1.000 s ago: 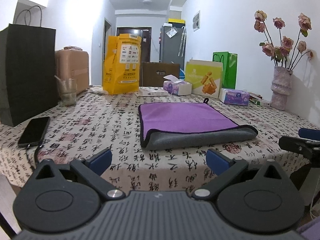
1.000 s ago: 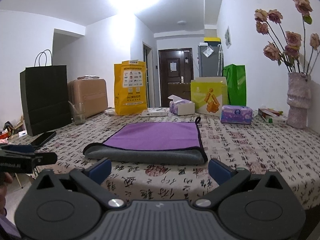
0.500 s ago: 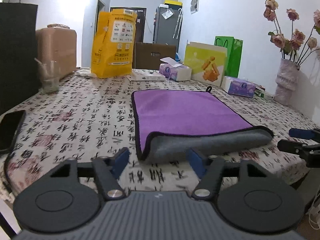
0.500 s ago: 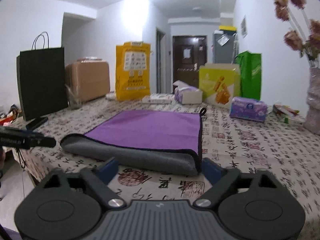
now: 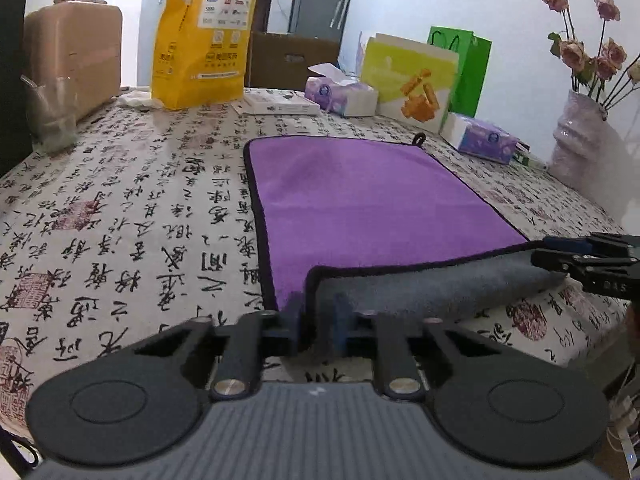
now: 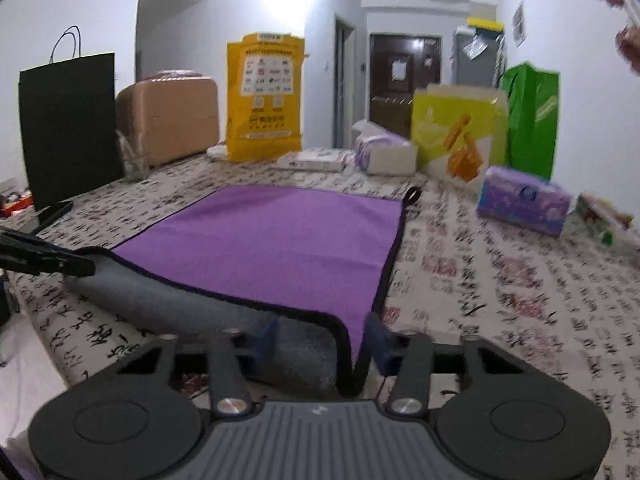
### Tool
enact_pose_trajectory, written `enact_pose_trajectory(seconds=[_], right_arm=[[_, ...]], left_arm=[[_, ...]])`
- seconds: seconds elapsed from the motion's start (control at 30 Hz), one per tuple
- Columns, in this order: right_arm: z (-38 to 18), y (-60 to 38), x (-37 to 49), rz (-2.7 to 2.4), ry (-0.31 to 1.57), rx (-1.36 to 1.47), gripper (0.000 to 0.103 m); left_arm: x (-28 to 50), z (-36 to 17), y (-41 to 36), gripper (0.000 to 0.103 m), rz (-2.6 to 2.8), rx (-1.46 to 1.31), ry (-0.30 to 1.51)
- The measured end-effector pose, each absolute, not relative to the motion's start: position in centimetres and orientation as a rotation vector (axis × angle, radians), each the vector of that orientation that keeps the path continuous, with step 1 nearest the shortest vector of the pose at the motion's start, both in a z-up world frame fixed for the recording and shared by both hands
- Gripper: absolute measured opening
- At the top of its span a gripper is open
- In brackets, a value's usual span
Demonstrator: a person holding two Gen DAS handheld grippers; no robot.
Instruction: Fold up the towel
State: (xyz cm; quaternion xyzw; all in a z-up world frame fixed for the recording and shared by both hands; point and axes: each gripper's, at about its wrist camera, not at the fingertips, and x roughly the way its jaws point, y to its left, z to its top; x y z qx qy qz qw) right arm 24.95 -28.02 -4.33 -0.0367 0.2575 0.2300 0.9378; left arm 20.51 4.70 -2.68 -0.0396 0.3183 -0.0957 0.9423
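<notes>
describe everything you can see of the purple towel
The towel is purple on top and grey underneath, soft and fleecy-looking, with dark piping round its edge and a small black hanging loop at a far corner. It lies flat on the patterned tablecloth; its near edge is curled back in a grey roll. The left gripper straddles the roll's near-left corner, the right gripper its near-right corner, neither visibly clamped.

The surface (image 5: 120, 216) before me wears a cloth printed with black calligraphy. On it: a purple towel (image 5: 360, 196), its near edge turned up grey at the near edge; a glass (image 5: 52, 120) and phone (image 6: 54, 212) toward the left edge; a yellow bag (image 5: 204, 36), flat white box (image 5: 276, 104) and tissue packs (image 5: 480, 138) along the far edge; a vase (image 5: 576, 140) near the right edge.
</notes>
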Motion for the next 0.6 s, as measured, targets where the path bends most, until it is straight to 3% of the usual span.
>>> enact_pose_trajectory(seconds=[0.07, 0.37, 0.4, 0.43, 0.5, 0.6], right_arm=[[-4.5, -28.1, 25.1, 0.486, 0.541, -0.082, 0.02], [-4.8, -29.2, 25.8, 0.54, 0.584, -0.039, 0.019], [-4.7, -29.2, 25.9, 0.544, 0.587, -0.041, 0.018], [-4.7, -29.2, 25.9, 0.543, 0.589, -0.043, 0.017], [-4.5, -29.0, 25.9, 0.537, 0.589, -0.048, 0.004], [-3.8, -28.8, 26.0, 0.523, 0.571, -0.054, 0.004]], left_arm=[[20.2, -2.6, 4.7, 0.014, -0.207, -0.071, 0.651], [20.7, -2.6, 4.8, 0.015, -0.225, -0.063, 0.674], [20.7, -2.6, 4.8, 0.012, -0.221, -0.06, 0.671], [20.7, -2.5, 4.7, 0.005, -0.217, -0.058, 0.668], [20.8, -2.2, 4.6, 0.005, -0.216, -0.052, 0.663], [21.0, -1.3, 4.7, 0.005, -0.22, -0.049, 0.634]])
